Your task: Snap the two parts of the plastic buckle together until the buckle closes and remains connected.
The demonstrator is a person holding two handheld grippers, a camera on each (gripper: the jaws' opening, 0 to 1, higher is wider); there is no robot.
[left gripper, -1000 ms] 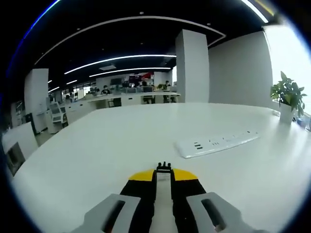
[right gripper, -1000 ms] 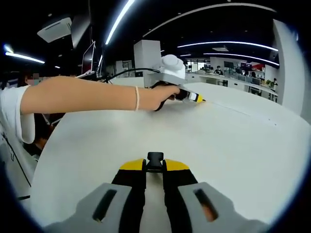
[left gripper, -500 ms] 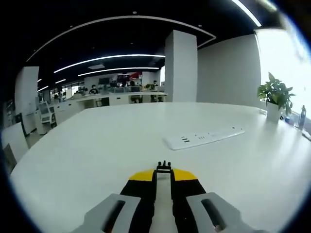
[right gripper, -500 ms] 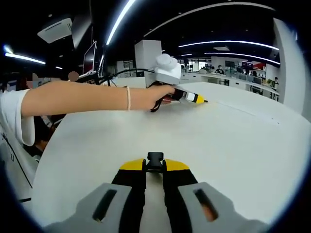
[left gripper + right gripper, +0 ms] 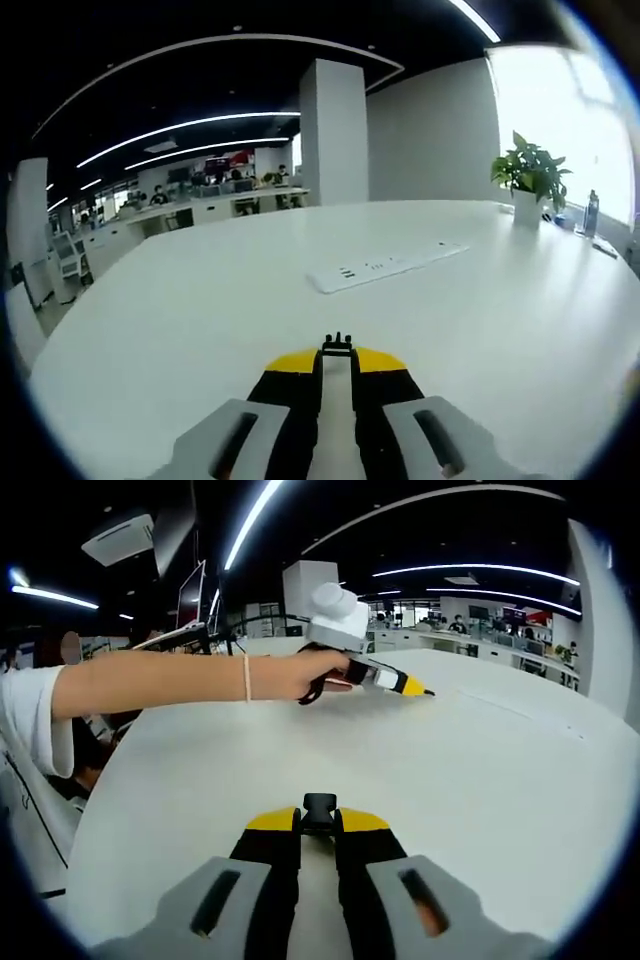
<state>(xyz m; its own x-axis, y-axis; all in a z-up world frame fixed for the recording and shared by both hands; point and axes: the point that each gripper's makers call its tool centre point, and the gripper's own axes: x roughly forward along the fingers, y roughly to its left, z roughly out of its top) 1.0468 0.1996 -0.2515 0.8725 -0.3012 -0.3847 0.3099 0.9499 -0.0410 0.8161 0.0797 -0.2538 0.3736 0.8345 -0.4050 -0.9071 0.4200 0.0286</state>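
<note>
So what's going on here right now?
A person is holding a pair of tongs in each hand over a white table. The left tongs and the right tongs each pinch a small black buckle part at the tip. The two halves are apart, not yet snapped together. A power strip lies further along the table.

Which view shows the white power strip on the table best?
The left gripper view: the white power strip lies flat on the white table, ahead of the left gripper, with its sockets visible. The right gripper view looks across bare table toward the person's arm.
</note>
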